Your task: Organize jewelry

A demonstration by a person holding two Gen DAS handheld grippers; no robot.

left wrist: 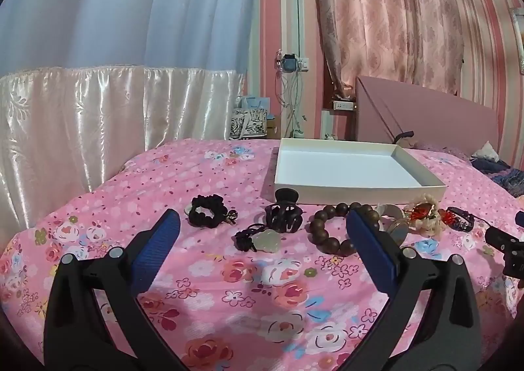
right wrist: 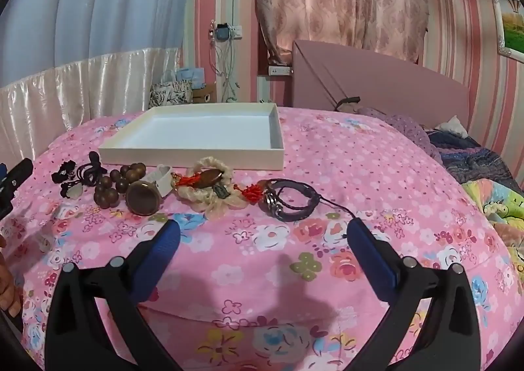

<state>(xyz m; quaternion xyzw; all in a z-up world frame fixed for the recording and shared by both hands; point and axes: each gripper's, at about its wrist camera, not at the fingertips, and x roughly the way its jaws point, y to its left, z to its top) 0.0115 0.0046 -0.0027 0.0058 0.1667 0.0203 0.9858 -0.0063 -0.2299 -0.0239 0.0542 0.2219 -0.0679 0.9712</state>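
A row of jewelry lies on the pink floral bedspread in front of a white tray (left wrist: 353, 189). In the left wrist view: a black scrunchie (left wrist: 207, 211), a dark claw clip (left wrist: 284, 217), a jade pendant on black cord (left wrist: 262, 238), a brown bead bracelet (left wrist: 334, 230). My left gripper (left wrist: 262, 227) is open and empty, just short of the pendant. In the right wrist view: the tray (right wrist: 196, 155), a round watch (right wrist: 143, 198), a cream braided piece with red tassels (right wrist: 209, 189), a dark cord bracelet (right wrist: 290, 197). My right gripper (right wrist: 262, 233) is open and empty, short of the cord bracelet.
A pink headboard (right wrist: 376, 83) and rumpled bedding (right wrist: 475, 158) lie at the right. A satin curtain (left wrist: 98, 122) hangs at the left beyond the bed's edge. Bags stand on the floor behind the bed (left wrist: 249, 122).
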